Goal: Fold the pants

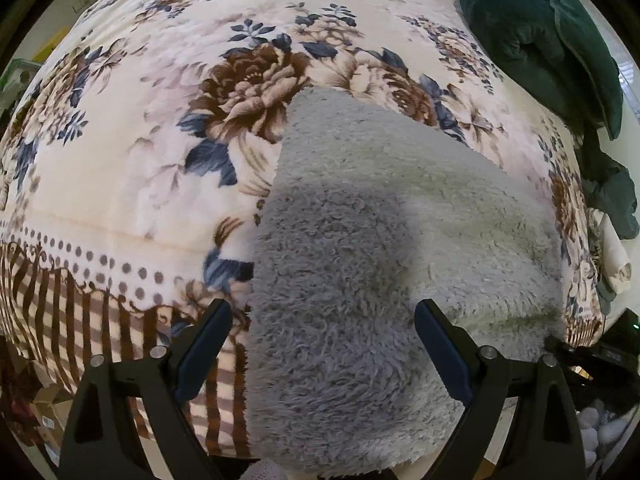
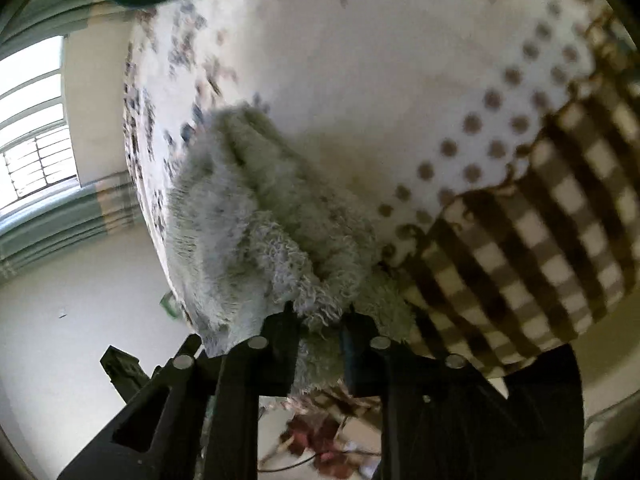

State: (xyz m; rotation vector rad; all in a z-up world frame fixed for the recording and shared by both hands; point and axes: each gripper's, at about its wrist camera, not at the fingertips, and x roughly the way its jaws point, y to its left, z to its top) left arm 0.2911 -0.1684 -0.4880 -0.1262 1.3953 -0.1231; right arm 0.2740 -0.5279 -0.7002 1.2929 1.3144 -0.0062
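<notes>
The pants (image 1: 360,240) are pale grey-green fleece, spread flat on a floral blanket (image 1: 140,160) on the bed. My left gripper (image 1: 322,312) is open and empty, hovering just above the pants' near part, its shadow on the fleece. In the right wrist view my right gripper (image 2: 320,320) is shut on a bunched edge of the pants (image 2: 260,208), lifted off the blanket (image 2: 400,80); the view is blurred.
A dark green quilt (image 1: 540,40) lies at the bed's far right. The blanket's striped border (image 1: 80,320) hangs over the near edge. Boxes and clutter sit on the floor (image 2: 80,300) below. A window (image 2: 32,120) is at the left.
</notes>
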